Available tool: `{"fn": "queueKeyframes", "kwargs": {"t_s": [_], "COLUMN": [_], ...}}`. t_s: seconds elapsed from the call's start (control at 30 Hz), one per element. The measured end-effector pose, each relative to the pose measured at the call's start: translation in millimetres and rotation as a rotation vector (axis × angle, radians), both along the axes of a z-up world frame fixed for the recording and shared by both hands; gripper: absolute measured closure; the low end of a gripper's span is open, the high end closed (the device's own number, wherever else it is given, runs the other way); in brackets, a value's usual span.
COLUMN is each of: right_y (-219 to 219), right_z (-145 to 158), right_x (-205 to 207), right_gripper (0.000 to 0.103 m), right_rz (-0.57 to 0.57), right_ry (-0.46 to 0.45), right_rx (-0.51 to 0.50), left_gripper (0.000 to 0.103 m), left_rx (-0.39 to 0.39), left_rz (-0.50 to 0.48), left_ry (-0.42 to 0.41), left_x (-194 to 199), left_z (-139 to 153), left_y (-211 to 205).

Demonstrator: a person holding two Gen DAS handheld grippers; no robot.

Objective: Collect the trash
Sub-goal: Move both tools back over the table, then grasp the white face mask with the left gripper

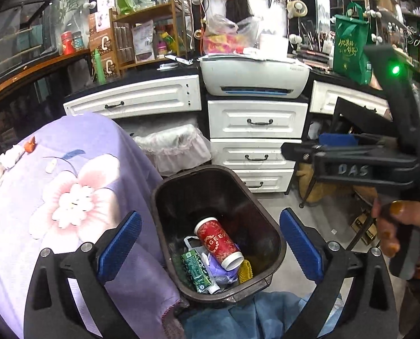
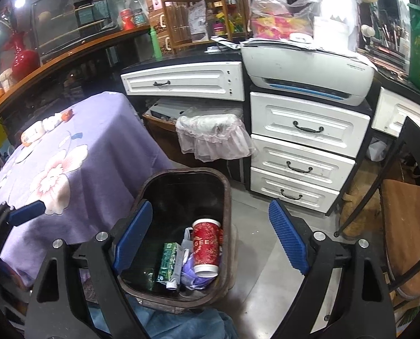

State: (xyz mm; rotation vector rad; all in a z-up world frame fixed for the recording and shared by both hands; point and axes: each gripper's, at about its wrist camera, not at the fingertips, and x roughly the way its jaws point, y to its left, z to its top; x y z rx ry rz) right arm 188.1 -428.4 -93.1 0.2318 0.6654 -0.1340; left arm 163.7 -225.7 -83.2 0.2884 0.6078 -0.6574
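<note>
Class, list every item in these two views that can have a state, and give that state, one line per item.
Left gripper: open, nothing between its fingers.
Right gripper: open, holding nothing.
Brown bin: lidless, partly filled.
Red paper cup: in the bin, on its side.
Green carton: in the bin, lying flat.
White drawers: all shut.
Lined bin: bag fitted over its rim.

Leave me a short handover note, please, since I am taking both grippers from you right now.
Left gripper: open, empty, over the trash bin.
Right gripper: open, empty, also above the bin.
In the bin: red paper cup on its side, green carton, purple wrapper, yellow piece.
Still on the purple tablecloth: small white and orange items at the far edge; I cannot tell whether they are trash.
Left: check those items and bin whichever are trash.
</note>
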Motion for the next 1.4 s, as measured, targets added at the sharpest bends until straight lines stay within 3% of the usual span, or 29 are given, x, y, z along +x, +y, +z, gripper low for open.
{"fn": "queueKeyframes", "kwargs": {"t_s": [0.33, 0.87, 1.03, 1.13, 1.3, 1.4], "right_y": [58, 187, 223, 244, 267, 276], "right_z": [18, 59, 70, 76, 80, 78], "right_x": [31, 105, 126, 139, 163, 177], "right_gripper": [0.019, 0.019, 0.019, 0.019, 0.019, 0.019], "right_rz": [0.169, 0.499, 0.576, 0.618, 0.664, 0.673], "right_ry": [-0.019, -0.019, -0.026, -0.030, -0.021, -0.013], "right_rx": [0.016, 0.013, -0.014, -0.027, -0.023, -0.031], "left_gripper": [0.006, 0.006, 0.006, 0.006, 0.022, 0.027], "left_rx": [-0.040, 0.047, 0.058, 0.104, 0.098, 0.066], "left_rz": [0.046, 0.339, 0.456, 0.538, 0.642, 0.677], "left_ry": [-0.027, -0.106, -0.051, -0.026, 0.040, 0.082], "left_x": [4, 74, 116, 147, 197, 225], "left_z": [31, 70, 70, 66, 56, 52], "left_y": [50, 193, 248, 278, 327, 340]}}
